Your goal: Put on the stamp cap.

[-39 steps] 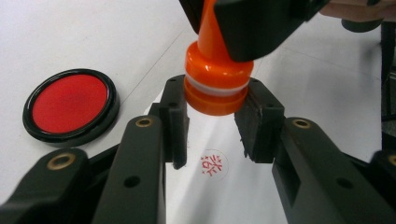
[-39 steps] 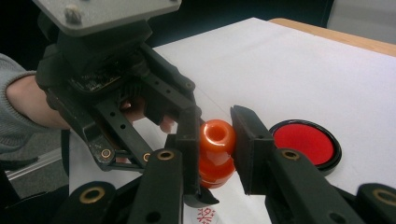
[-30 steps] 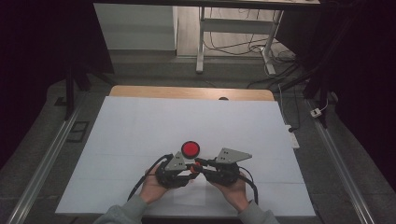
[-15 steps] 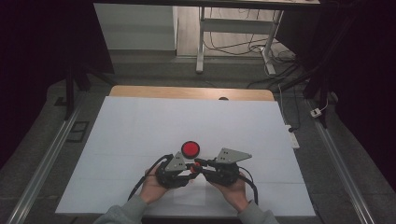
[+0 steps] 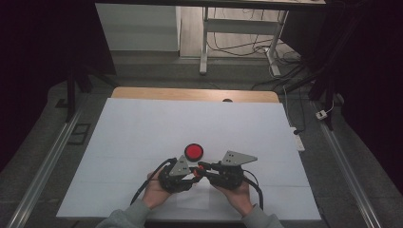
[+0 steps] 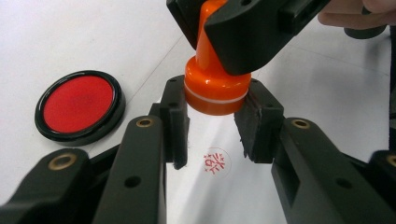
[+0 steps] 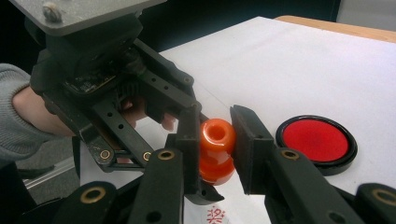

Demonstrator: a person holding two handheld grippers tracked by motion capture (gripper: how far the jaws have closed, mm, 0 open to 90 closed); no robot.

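The white sheet [image 5: 157,128] covers most of the table top and fills the centre of the high view; the person's hands enter from the bottom edge and meet just below the middle of that frame.

The red ink pad [image 5: 194,151], an open round tray with a black rim, lies on the sheet just above the two grippers in the high view. It sits at the left of the left gripper view [image 6: 79,106] and at the right of the right gripper view [image 7: 316,140].

The right gripper [image 7: 213,140] is clamped on the narrow neck of the orange stamp [image 7: 216,149], which is held off the sheet. In the left gripper view the stamp [image 6: 215,88] hangs in the upper centre of the frame.

The left gripper [image 6: 215,123] has its jaws set either side of the stamp's broad base. The pads stand at or very close to the base; firm contact cannot be confirmed.

A small red imprint [image 6: 215,162] lies on the sheet directly below the stamp, in the lower centre of the left gripper view.

Step in hand, as judged: stamp lifted after printing, or being passed between grippers. The next move calls for one secure grip before the other releases, with the stamp face kept level and clear of the sheet.
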